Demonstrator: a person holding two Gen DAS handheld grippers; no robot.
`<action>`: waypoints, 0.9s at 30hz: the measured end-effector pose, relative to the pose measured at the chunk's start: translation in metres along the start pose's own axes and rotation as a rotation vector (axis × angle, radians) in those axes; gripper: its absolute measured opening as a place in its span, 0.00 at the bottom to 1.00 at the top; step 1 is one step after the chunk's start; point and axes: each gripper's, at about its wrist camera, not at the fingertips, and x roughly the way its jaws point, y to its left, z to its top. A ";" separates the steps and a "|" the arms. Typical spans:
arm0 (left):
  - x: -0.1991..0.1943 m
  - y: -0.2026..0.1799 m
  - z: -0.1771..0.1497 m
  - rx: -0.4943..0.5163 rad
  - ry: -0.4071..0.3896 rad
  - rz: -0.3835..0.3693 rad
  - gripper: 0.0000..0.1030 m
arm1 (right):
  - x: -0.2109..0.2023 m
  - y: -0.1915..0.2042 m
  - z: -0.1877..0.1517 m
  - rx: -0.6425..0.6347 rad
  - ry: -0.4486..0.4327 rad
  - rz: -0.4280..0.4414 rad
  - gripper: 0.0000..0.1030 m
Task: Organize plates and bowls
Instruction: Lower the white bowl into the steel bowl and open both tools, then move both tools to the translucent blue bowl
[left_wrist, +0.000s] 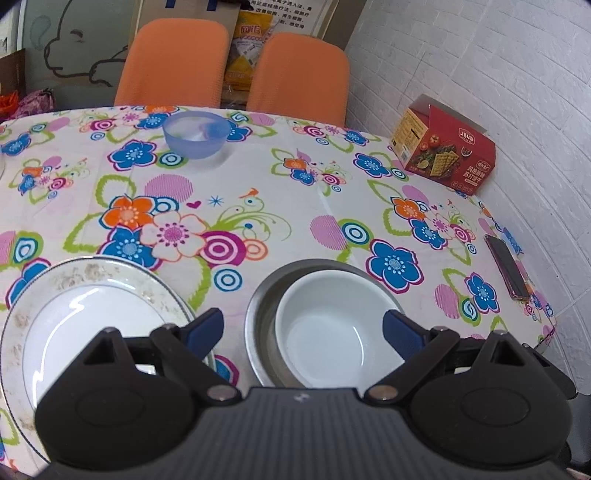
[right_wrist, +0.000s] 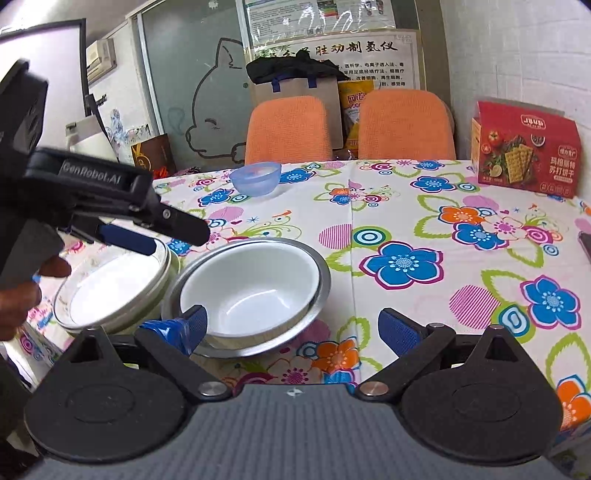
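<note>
A white bowl (left_wrist: 328, 328) sits nested in a steel bowl (left_wrist: 264, 314) near the table's front. Left of them lies a white plate (left_wrist: 92, 317) with a speckled, silver-lined rim. A translucent blue bowl (left_wrist: 195, 134) stands at the far side. My left gripper (left_wrist: 303, 328) is open, wide apart just above the white bowl and the plate's right edge. In the right wrist view the white bowl (right_wrist: 247, 288), steel bowl (right_wrist: 317, 295), plate (right_wrist: 114, 291) and blue bowl (right_wrist: 255, 178) all show. My right gripper (right_wrist: 291, 325) is open, its left finger at the steel bowl's near rim.
A red cracker box (left_wrist: 443, 147) stands at the far right by the white wall. A phone (left_wrist: 508, 266) lies at the table's right edge. Two orange chairs (left_wrist: 236, 66) sit behind the table. A person's hand (right_wrist: 22, 291) holds the left gripper's handle.
</note>
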 end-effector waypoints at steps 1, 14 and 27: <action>-0.002 0.002 0.000 -0.002 -0.005 0.003 0.93 | 0.000 0.001 0.002 0.016 0.009 0.001 0.84; -0.032 0.046 0.011 -0.017 -0.066 0.057 0.93 | -0.018 0.041 0.054 -0.249 -0.037 0.054 0.84; -0.040 0.120 0.146 -0.111 -0.208 0.221 0.94 | 0.088 0.066 0.178 -0.596 -0.007 0.061 0.84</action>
